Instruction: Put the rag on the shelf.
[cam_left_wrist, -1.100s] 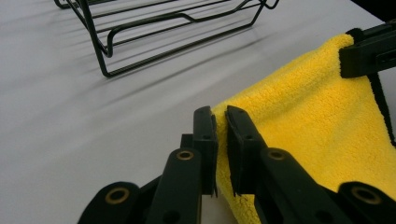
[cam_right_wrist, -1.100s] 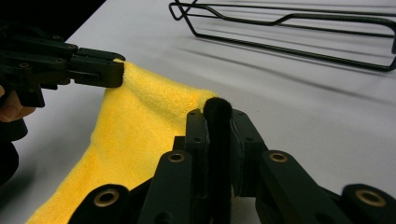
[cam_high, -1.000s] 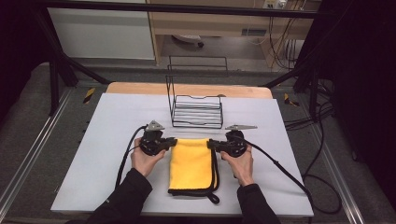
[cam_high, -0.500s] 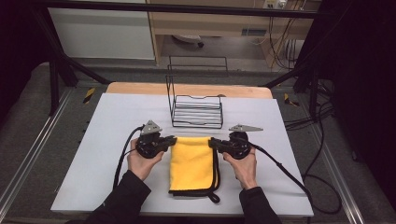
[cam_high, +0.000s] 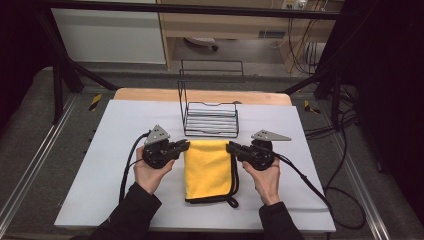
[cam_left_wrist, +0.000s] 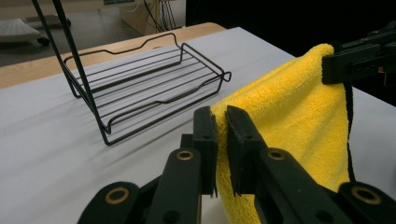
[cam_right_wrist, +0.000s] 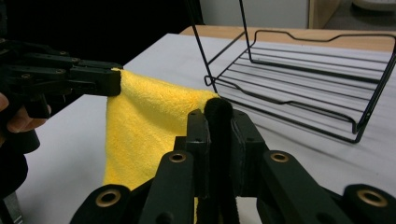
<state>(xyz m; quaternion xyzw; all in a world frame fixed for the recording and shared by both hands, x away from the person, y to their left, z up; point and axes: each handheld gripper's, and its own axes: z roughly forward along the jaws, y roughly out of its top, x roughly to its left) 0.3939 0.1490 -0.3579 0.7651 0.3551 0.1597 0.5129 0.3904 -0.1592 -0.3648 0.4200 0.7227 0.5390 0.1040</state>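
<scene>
Yellow microfibre cloth (cam_high: 208, 170) with black trim, folded, sits mid-table just in front of the black wire rack (cam_high: 210, 119), held by its two far corners. Left gripper (cam_high: 182, 147) has its jaws clamped on the far left corner; in the left gripper view the two black jaws pinch the yellow edge between them, cloth (cam_left_wrist: 299, 121) draping down to the right and stretched across to the other gripper at the top right of that view. Right gripper (cam_high: 234, 148) has its jaws clamped on the far right corner; in the right gripper view the black-trimmed edge is squeezed between the jaws, cloth (cam_right_wrist: 149, 126) hanging off to the left toward the left gripper (cam_right_wrist: 114, 80) holding the opposite corner. Far edge of the cloth runs taut and roughly level between the two grippers, the corners lifted off the white table (cam_high: 100, 175); the near end of the cloth looks to be resting on the table, with a small black hanging loop (cam_high: 231, 202) at its near right corner. Person's hands wrap each gripper body, dark sleeves coming in from the bottom of the high view. Rack (cam_left_wrist: 140, 84) is empty, upright wire back frame on its far side, close beyond the cloth but not touching it. Cables (cam_high: 300, 177) trail from both grippers across the table.
</scene>
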